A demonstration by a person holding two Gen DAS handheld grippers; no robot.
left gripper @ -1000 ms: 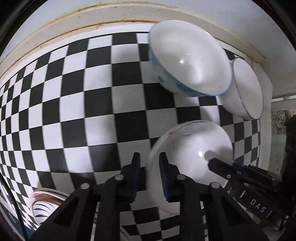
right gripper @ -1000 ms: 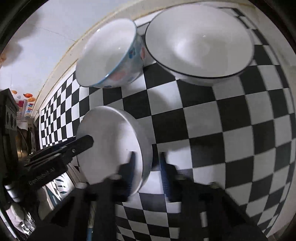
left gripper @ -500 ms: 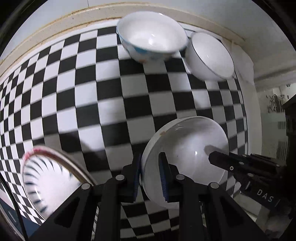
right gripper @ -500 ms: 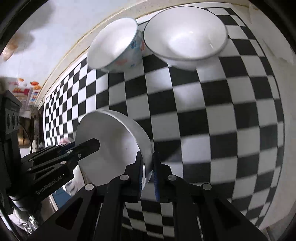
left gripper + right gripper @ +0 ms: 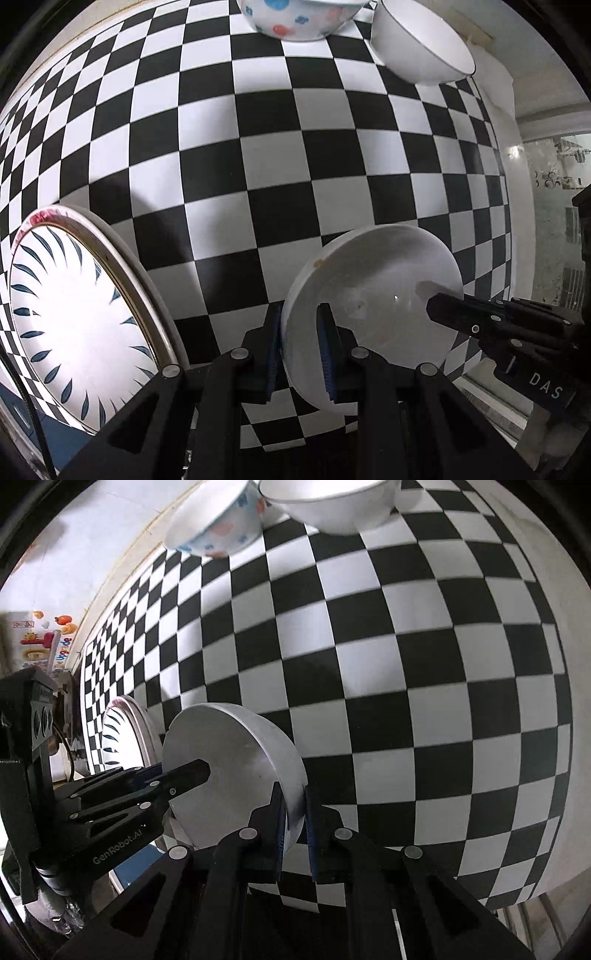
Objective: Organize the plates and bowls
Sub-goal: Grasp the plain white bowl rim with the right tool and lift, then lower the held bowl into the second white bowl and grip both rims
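Note:
A plain white plate [image 5: 373, 295] is held above the checkered table by both grippers. My left gripper [image 5: 300, 339] is shut on its left rim. My right gripper [image 5: 293, 812] is shut on the opposite rim, where the plate [image 5: 225, 771] shows tilted. The right gripper also shows in the left wrist view [image 5: 443, 306], and the left gripper in the right wrist view [image 5: 199, 770]. A striped plate with blue leaf marks [image 5: 74, 321] lies at the lower left, also seen in the right wrist view [image 5: 118, 738].
A flower-patterned bowl [image 5: 295, 18] and a white bowl with a dark rim [image 5: 421, 48] stand at the far edge of the checkered table [image 5: 258, 155], near the wall. They also show in the right wrist view, flowered [image 5: 218, 520] and white [image 5: 332, 506]. The table's right edge [image 5: 517, 177] is close.
Both grippers have drawn back toward the near edge with the white plate. The bowls now sit farther off at the top, and the striped plate has come into fuller view at the left.

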